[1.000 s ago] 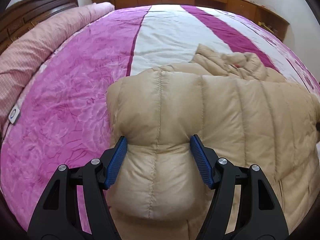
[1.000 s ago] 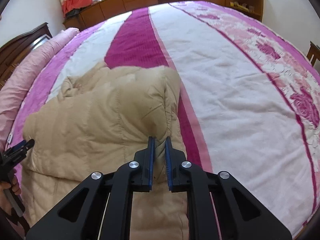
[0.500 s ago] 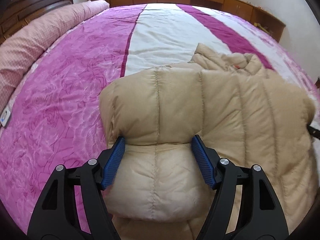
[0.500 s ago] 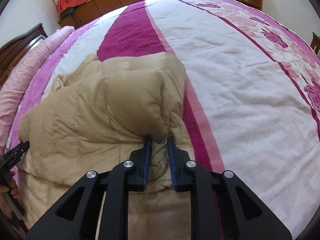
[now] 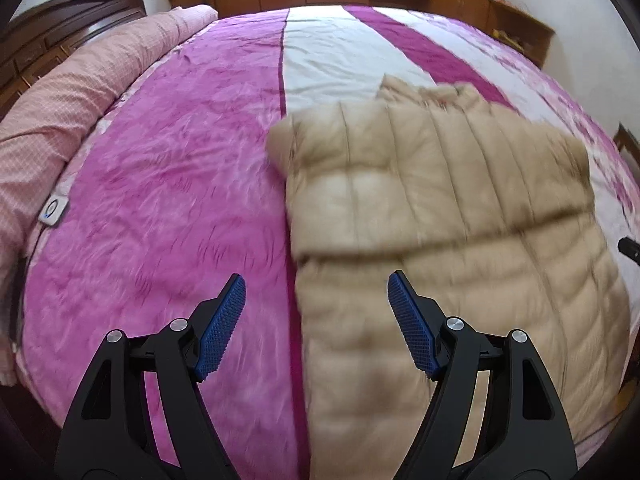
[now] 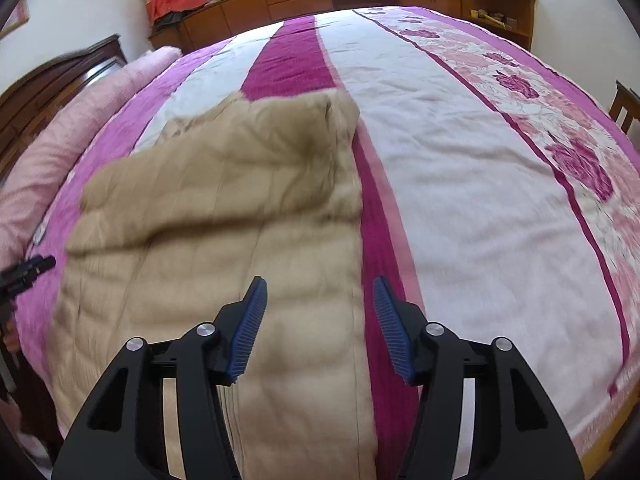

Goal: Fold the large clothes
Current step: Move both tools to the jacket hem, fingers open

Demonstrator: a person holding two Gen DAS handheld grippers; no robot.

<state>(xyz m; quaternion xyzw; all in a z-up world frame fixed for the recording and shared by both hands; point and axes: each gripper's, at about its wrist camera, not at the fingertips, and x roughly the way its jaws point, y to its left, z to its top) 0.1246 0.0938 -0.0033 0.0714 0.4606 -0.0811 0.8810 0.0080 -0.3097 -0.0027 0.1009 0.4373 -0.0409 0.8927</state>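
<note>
The beige jacket (image 5: 448,216) is laid on the bed (image 5: 160,184), folded once, its folded edge crossing both views. Both claws are seen parted and empty, their jaws just opened. The left claw (image 5: 316,320) is held over the jacket's left edge, the right claw (image 6: 318,316) over its right edge. The long axis is judged to run away from both claws, neither being clearly nearer.

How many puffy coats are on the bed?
1. The tan puffy coat lies folded on the purple and white bedspread, in front of both grippers. Nothing shows another coat underneath.
</note>
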